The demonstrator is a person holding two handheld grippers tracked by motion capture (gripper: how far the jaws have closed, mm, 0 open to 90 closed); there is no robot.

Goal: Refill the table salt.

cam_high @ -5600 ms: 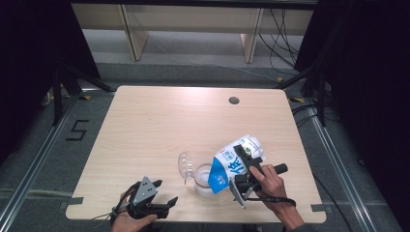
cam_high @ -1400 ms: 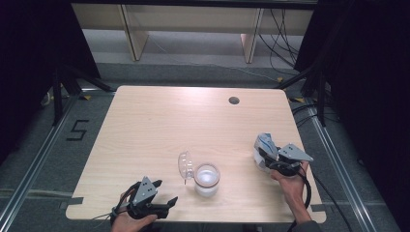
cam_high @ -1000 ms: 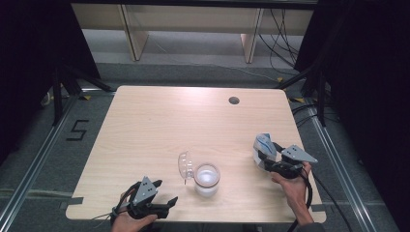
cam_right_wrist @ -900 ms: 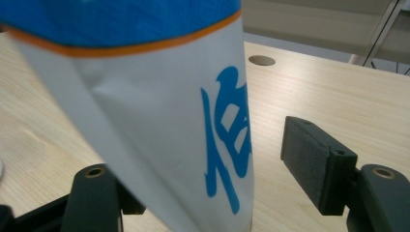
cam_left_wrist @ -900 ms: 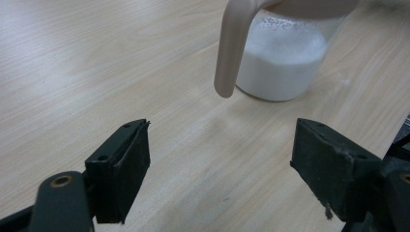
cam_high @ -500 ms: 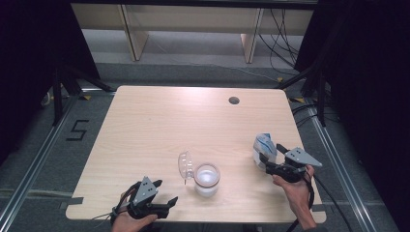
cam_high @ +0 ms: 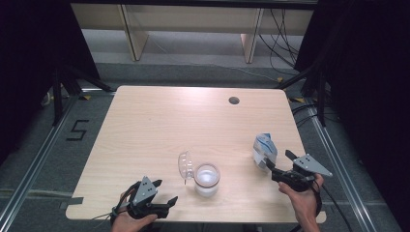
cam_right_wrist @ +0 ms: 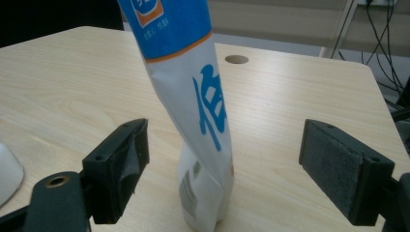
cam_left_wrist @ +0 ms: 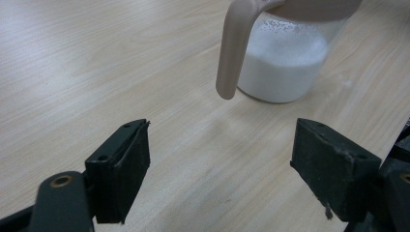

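Note:
A white and blue milk carton (cam_high: 264,150) stands upright by itself near the table's right edge. In the right gripper view the carton (cam_right_wrist: 203,111) rises between the black jaws without touching either pad. My right gripper (cam_high: 279,160) sits just in front of the carton, open, and its jaws have just been opening. A clear jug (cam_high: 207,180) holding milk stands at the front middle, its lid (cam_high: 184,165) flipped open to the left. My left gripper (cam_high: 166,191) rests open at the front edge, facing the jug's beige handle (cam_left_wrist: 232,53) with nothing between its fingers.
The wooden table (cam_high: 159,125) has a round cable hole (cam_high: 234,100) at the back right. Its right edge lies close to the carton and my right hand. Shelving and cables stand beyond the far edge.
The carton, earlier tipped over the jug in my right gripper, now stands on the table. Over the last second the right jaws widened off it and the hand drew back toward the front right.

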